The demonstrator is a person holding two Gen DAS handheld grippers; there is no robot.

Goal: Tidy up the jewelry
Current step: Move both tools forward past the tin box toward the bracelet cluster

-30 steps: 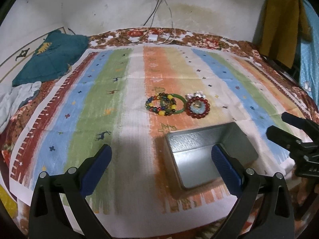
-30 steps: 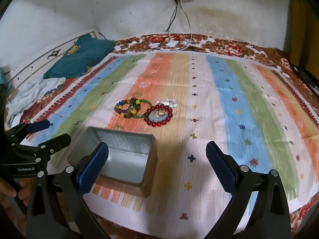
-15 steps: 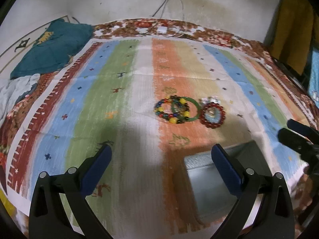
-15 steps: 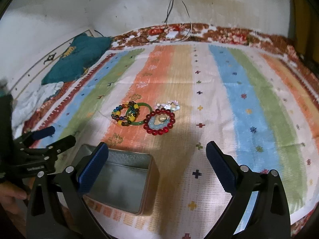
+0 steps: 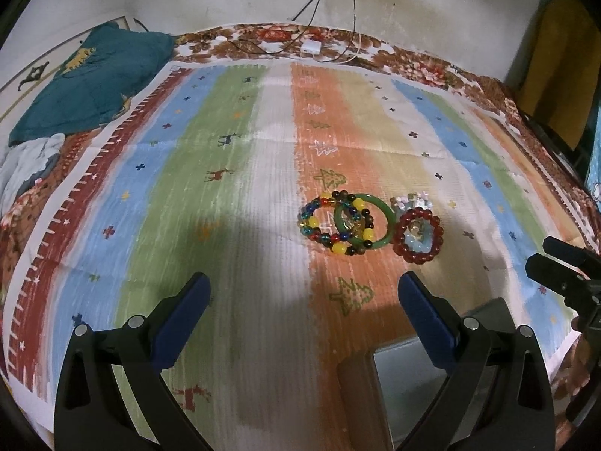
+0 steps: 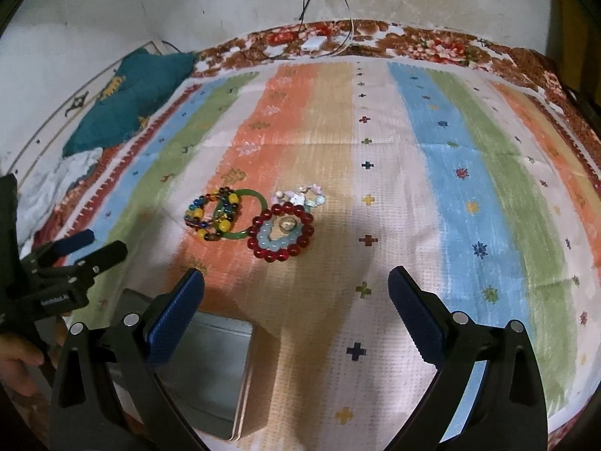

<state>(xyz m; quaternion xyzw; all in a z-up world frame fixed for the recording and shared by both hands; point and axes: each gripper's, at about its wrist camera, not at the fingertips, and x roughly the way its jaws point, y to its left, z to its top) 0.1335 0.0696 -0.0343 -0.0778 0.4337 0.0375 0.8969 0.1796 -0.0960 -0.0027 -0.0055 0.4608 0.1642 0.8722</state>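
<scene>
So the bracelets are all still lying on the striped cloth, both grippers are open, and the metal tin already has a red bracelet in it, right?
Not quite: the metal tin is empty in the right wrist view. The red bracelet lies on the striped cloth with the others. Both the left gripper and right gripper are open.

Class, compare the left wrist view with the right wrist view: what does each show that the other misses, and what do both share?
Only the left wrist view: a yellow garment hanging at the right edge.
Only the right wrist view: the person's hand and most of the open metal tin, barely a corner in the other.
Both: the striped cloth, multicolour bead bracelet, green bangle, red bead bracelet, teal pillow.
</scene>
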